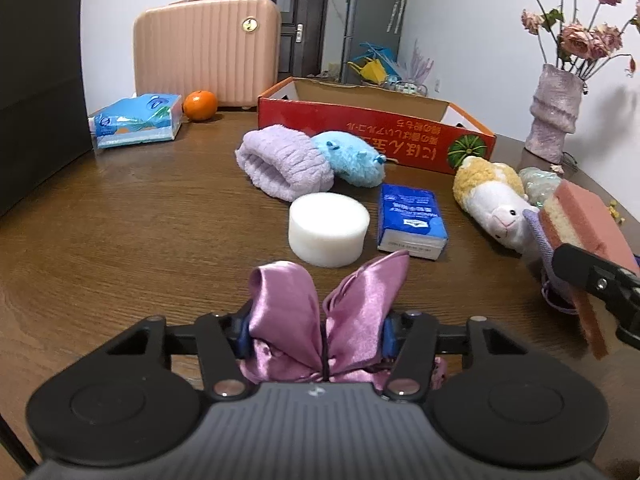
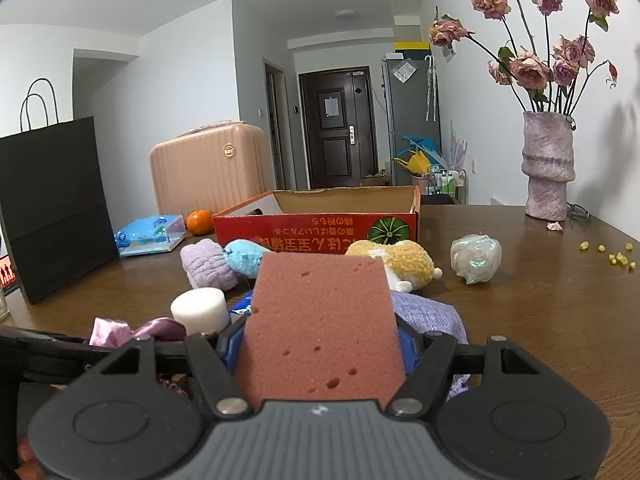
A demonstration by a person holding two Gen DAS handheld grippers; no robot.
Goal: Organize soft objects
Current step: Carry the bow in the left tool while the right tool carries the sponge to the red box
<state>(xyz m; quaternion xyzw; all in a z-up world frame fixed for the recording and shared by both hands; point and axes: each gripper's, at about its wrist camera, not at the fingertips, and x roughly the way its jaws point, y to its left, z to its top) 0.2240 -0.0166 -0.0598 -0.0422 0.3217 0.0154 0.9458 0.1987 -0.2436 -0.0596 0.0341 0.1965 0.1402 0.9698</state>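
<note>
A: Table (image 1: 120,216), left to right, please.

B: Far left, a black paper bag (image 2: 52,208), upright. Then a blue tissue pack (image 1: 136,120) lying flat, an orange (image 1: 200,105) just beside it, and a pink ribbed case (image 1: 206,48) standing behind both.

A: Centre?

B: Red cardboard box (image 1: 372,136), open at the top, print upside down. In front of it, a lilac plush roll (image 1: 280,164) touching a blue plush toy (image 1: 352,158). Nearer the cameras, a white foam cylinder (image 1: 328,228) upright, with a blue pocket tissue pack (image 1: 412,220) just beside it on the right.

A: The left claw?

B: Left claw (image 1: 320,330) is pinching a pink satin bow (image 1: 324,312); both blue pads press its sides, and the two loops stick up past the fingers, low over the table in front of the foam cylinder.

A: Right of that?

B: A yellow and white plush animal (image 1: 492,196) lying on its side, and a pearly wrapped bundle (image 2: 476,258) near it. The right claw (image 2: 320,344) is clamped on a pink sponge (image 2: 320,320), which has a yellow layer in the left wrist view and is held above a lilac knitted cloth (image 2: 432,312).

A: Far right?

B: A lilac vase (image 2: 546,164) of dried roses (image 2: 532,64), with yellow crumbs (image 2: 618,257) scattered nearby.
</note>
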